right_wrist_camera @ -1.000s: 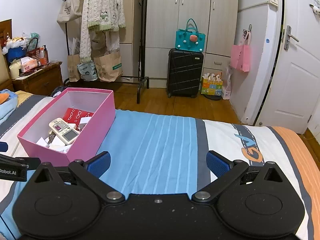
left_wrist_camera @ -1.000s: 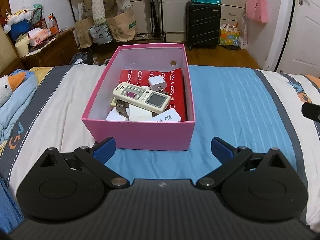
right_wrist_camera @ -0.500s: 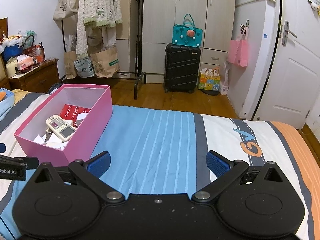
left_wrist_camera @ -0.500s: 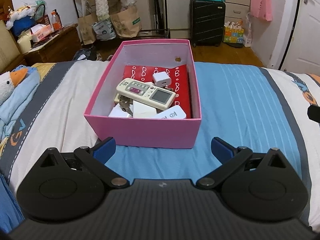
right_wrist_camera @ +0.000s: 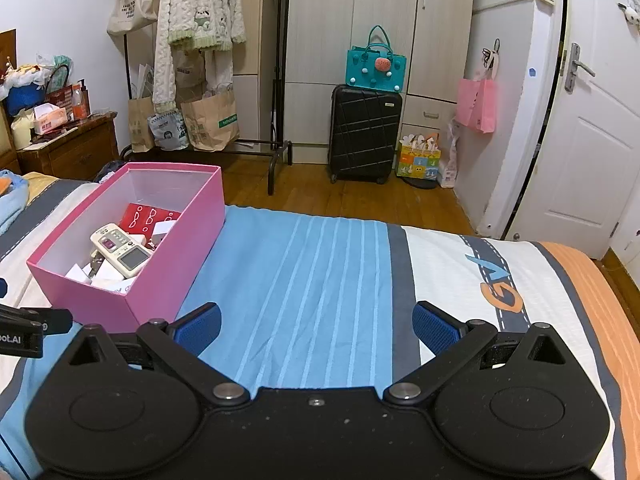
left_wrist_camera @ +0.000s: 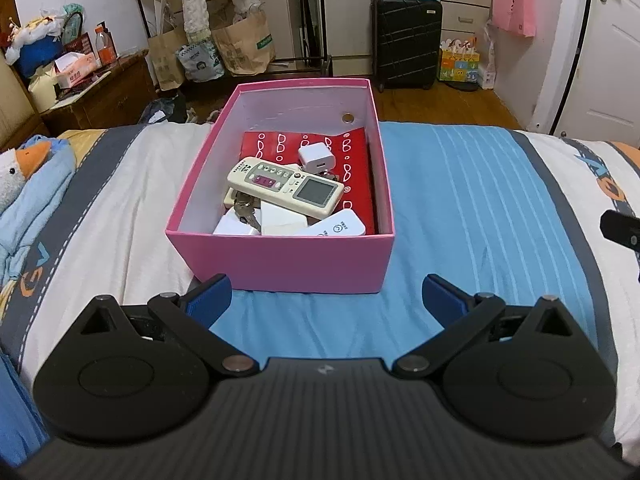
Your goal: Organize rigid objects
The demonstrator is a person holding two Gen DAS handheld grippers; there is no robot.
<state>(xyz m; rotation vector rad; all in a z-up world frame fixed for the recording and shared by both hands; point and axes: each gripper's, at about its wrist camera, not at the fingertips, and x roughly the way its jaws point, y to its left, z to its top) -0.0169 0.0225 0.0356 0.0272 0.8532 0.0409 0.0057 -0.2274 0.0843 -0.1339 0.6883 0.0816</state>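
A pink box stands on the striped bed, straight ahead in the left wrist view and at the left in the right wrist view. Inside lie a cream remote control, a white charger plug, a red case, keys and other white items. My left gripper hangs open just before the box's near wall, holding nothing. Over the blue stripes right of the box, my right gripper is open and empty too.
A blue plush duck lies on the bed at the left. Beyond the bed's far edge are a wooden nightstand, paper bags, a black suitcase and a white door.
Both views have lifted and drawn back slightly, so the box sits a little lower and farther in frame. Both grippers stay open; the box's contents have not moved.
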